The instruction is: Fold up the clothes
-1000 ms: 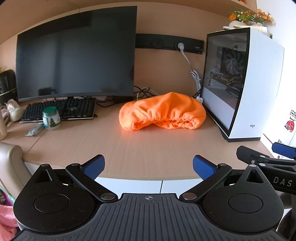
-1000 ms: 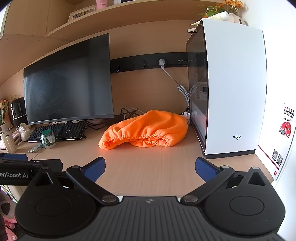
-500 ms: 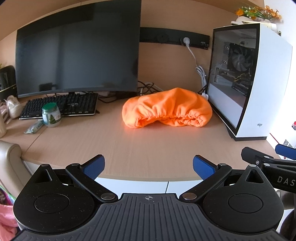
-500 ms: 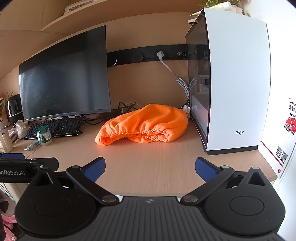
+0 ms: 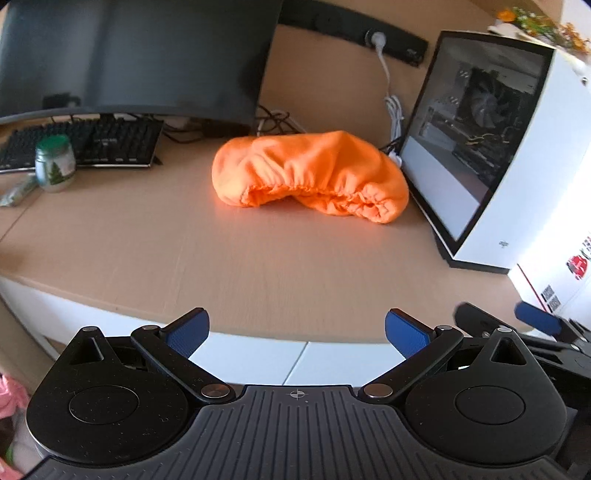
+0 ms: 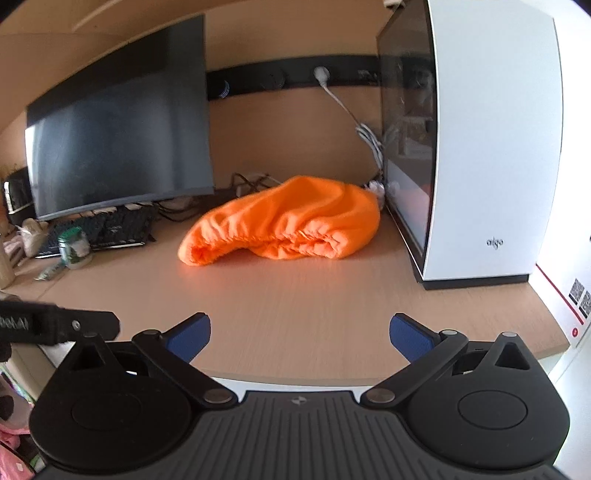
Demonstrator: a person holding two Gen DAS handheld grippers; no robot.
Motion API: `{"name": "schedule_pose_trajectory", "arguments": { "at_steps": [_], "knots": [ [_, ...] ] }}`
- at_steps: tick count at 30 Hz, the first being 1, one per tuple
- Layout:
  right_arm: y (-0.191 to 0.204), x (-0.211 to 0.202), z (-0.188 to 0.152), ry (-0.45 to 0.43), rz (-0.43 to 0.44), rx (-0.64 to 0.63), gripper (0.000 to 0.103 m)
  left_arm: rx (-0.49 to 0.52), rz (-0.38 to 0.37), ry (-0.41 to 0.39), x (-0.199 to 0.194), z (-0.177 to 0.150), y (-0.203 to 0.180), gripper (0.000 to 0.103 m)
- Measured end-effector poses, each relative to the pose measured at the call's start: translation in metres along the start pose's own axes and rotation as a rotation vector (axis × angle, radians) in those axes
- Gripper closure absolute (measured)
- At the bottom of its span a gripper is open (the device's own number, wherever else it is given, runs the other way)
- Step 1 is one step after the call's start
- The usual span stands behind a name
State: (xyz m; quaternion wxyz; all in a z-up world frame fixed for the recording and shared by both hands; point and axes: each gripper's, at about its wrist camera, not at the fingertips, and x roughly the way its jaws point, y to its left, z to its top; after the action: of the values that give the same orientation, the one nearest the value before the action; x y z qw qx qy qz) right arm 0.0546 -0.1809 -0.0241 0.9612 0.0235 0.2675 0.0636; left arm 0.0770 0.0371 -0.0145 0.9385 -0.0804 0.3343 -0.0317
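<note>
A: Item one, the left hand-held gripper (image 5: 297, 328). How is it standing?

B: It is hovering at the near edge of the worktop (image 5: 184, 251), jaws spread wide, gripping nothing. The right hand-held gripper (image 6: 300, 330) is doing the same beside it, released and empty.

A: Containers?

B: One glass jar (image 5: 55, 164) with a green lid is sitting at the far left, just in front of the keyboard (image 5: 85, 146). Its contents are looking pale; what they are I cannot tell.

A: And the task's thing?

B: An orange garment (image 5: 310, 175), bunched in a rounded heap with a gathered elastic edge facing the front, is lying on the worktop well ahead of both hand-held grippers, apart from them. Its right end is sitting just beside the glass side of the white computer case (image 5: 517, 155).

A: Surface and room?

B: Light wood worktop with a white front edge. A dark monitor (image 5: 133, 55) is standing behind the keyboard, cables are trailing behind the garment, and a black socket strip (image 5: 354, 26) is running along the wooden back wall with a white plug in it.
</note>
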Motion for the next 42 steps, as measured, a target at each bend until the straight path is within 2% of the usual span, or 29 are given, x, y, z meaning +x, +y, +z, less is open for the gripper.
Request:
{"name": "schedule_pose_trajectory", "arguments": {
  "at_steps": [3,6,9,12,14,18,21,24,27,32,33,35,37,38,39,42],
  "knots": [
    [-0.008,0.016,0.004,0.018,-0.038,0.036,0.0,-0.025,-0.034,0.029,0.017,0.008,0.009,0.0],
    [-0.012,0.033,0.014,0.026,-0.058,0.061,0.0,-0.001,-0.094,0.023,0.036,0.03,0.017,0.0],
    [-0.004,0.052,0.025,0.037,-0.086,0.031,0.0,0.064,-0.111,0.035,0.055,0.049,0.021,0.0],
    [0.009,0.073,0.033,0.071,-0.129,-0.006,0.0,0.077,-0.168,0.042,0.075,0.061,0.034,0.0],
    [0.019,0.081,0.038,0.063,-0.151,-0.049,0.0,0.079,-0.184,0.04,0.087,0.067,0.04,0.0],
    [0.038,0.101,0.048,0.031,-0.206,-0.194,0.0,0.061,-0.148,0.028,0.102,0.083,0.051,0.0],
    [0.045,0.127,0.062,0.026,-0.192,-0.33,0.0,0.057,-0.143,-0.009,0.1,0.091,0.061,0.0],
    [0.052,0.168,0.075,-0.007,-0.197,-0.448,0.0,0.042,-0.057,-0.041,0.101,0.096,0.072,0.0],
    [0.06,0.22,0.082,0.017,-0.18,-0.543,0.0,-0.031,0.019,-0.04,0.098,0.101,0.084,0.0],
    [0.076,0.289,0.067,0.037,-0.114,-0.744,0.0,-0.049,0.16,-0.052,0.088,0.101,0.096,0.0],
    [0.077,0.291,0.069,-0.013,-0.128,-0.752,0.0,-0.057,0.186,-0.05,0.086,0.101,0.098,0.0],
    [0.076,0.282,0.083,-0.168,-0.175,-0.705,0.0,-0.08,0.226,-0.052,0.083,0.099,0.103,0.0],
    [0.072,0.27,0.102,-0.332,-0.235,-0.602,0.0,-0.095,0.251,-0.036,0.087,0.099,0.106,0.0],
    [0.072,0.272,0.108,-0.365,-0.262,-0.59,0.0,-0.101,0.254,-0.024,0.091,0.099,0.106,0.0],
    [0.075,0.281,0.113,-0.363,-0.285,-0.614,0.0,-0.101,0.241,-0.011,0.095,0.1,0.105,0.0],
    [0.083,0.326,0.113,-0.23,-0.289,-0.756,0.0,-0.065,0.185,0.01,0.103,0.105,0.094,0.0]
  ]
}}
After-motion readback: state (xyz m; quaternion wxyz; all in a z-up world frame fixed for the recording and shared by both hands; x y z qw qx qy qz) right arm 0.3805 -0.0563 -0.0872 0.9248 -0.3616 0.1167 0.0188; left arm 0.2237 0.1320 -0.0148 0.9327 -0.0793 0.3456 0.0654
